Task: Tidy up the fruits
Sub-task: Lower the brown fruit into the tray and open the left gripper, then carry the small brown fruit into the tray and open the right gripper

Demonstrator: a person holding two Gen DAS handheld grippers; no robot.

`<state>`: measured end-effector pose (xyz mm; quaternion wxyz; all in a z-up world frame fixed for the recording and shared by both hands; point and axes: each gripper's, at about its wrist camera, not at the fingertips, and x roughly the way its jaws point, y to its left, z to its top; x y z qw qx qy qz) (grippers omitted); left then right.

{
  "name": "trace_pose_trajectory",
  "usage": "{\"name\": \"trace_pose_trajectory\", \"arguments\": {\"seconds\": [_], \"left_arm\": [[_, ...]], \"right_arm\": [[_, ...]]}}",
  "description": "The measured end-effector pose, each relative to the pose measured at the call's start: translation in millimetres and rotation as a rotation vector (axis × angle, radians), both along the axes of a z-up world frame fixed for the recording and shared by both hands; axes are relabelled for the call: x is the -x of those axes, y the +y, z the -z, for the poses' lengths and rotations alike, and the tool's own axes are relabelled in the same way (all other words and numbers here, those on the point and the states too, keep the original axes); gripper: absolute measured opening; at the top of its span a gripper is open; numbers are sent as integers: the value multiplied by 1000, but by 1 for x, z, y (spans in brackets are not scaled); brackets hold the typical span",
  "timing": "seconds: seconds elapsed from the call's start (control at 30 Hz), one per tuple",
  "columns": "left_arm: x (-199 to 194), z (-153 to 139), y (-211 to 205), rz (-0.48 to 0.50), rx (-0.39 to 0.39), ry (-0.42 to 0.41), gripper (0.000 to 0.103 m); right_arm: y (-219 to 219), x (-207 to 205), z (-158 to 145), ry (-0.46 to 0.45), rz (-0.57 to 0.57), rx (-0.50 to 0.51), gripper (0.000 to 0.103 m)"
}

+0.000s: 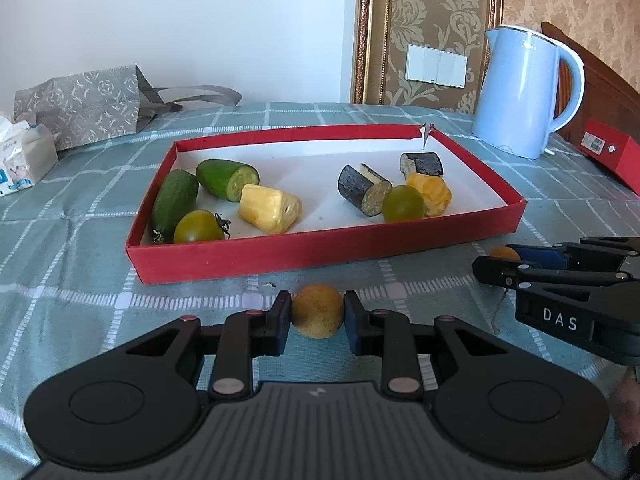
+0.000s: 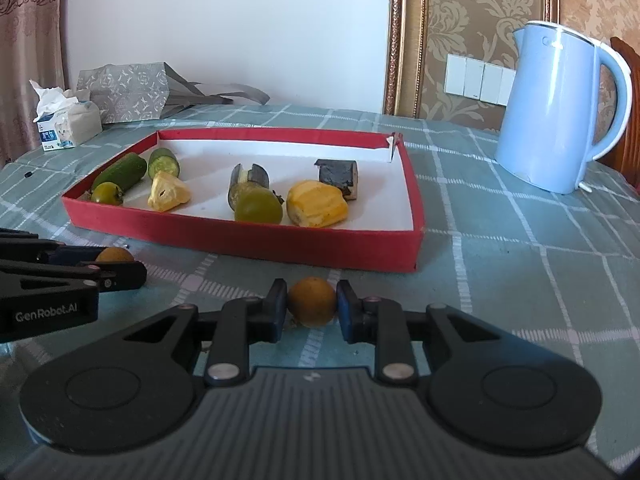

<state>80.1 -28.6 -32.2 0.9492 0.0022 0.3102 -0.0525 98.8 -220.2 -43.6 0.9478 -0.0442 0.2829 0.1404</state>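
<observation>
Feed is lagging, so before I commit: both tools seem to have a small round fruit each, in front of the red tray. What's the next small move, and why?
Probably lift both. The left tool is shut on one round fruit, the right tool on the other round fruit, both still low over the tablecloth. They must clear the red tray's near wall.
</observation>
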Motion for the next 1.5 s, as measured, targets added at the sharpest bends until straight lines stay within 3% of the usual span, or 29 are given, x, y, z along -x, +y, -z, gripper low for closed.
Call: {"name": "trace_pose_trajectory", "arguments": {"seconds": [0.3,0.57,1.03,1.07,1.17,1.2,1.33,1.5], "left_arm": [[1,-24,-3,24,-18,-42,27],[-41,-53,-8,-2,-65,-104,27],[-128,-40,-3,-45,-94,-58,28],[-131,-39,-2,-40,-90,-57,33],[-136,-35,0,-43,-87,-67,64],[-135,-34,2,-53,-86,-84,69],[-126,-37,5,-82,-108,-128,71],[-101,-42,15,-79,-74,-153,73]], "right_arm": [[2,2,1,5,-12,-3,25],[2,0,2,9,-19,-2,25],[2,-1,2,13,-26,1,25],[2,-1,2,13,-26,1,25],[3,-1,3,14,-27,-1,25],[3,-1,3,14,-27,-1,25],[2,-1,3,14,-27,-1,25],[2,-1,3,14,-28,1,25]]}}
